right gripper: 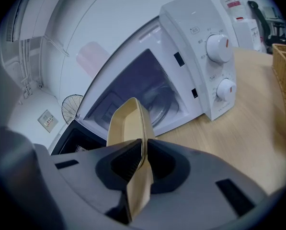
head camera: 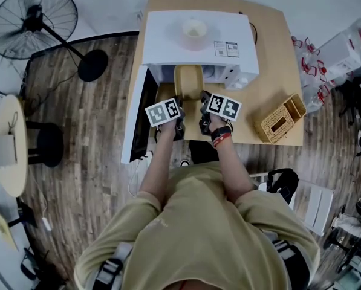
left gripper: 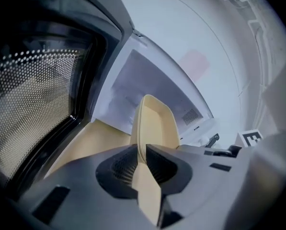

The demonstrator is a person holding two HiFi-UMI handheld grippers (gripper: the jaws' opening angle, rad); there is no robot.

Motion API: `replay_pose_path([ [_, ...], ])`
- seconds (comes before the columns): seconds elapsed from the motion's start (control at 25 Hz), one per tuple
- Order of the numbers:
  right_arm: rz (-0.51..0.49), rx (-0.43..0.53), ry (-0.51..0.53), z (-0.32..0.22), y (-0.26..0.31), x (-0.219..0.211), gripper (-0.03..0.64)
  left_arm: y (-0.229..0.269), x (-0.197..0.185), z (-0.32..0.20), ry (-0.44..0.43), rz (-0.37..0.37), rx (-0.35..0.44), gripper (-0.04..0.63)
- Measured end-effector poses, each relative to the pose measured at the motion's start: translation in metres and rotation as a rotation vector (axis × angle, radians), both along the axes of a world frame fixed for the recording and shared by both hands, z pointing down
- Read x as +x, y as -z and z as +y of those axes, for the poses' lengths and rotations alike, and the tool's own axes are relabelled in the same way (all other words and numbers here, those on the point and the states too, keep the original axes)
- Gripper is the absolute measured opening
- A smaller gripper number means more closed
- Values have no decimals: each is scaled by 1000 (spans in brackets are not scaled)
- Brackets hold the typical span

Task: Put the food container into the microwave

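Cream rectangular plastic food container (head camera: 188,80) being held at the white box-shaped microwave's (head camera: 198,38) open mouth.
Left gripper (left gripper: 142,163) and right gripper (right gripper: 143,158) are each pinching one container rim, with the microwave's dark-windowed door (head camera: 136,110) standing wide open.
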State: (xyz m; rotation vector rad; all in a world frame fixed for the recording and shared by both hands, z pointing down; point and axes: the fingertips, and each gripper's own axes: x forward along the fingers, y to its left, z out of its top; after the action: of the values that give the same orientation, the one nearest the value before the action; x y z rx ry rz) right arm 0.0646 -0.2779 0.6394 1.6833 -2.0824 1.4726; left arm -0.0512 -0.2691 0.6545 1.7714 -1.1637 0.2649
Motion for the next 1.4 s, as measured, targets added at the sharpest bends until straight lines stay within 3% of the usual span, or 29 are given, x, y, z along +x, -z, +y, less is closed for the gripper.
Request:
replay_pose_path([
  [0.68,-59,-27,-29,-49,-10,3,48,0,1,-50,29,45,40,51],
  [1.04,-50,-15,-37,-71,-14,6,48,5,4,-76,70,102,114,51],
  [1.4,-58,47,-55,-95,-11,13,48,4,9,-96,97,141,150,51],
])
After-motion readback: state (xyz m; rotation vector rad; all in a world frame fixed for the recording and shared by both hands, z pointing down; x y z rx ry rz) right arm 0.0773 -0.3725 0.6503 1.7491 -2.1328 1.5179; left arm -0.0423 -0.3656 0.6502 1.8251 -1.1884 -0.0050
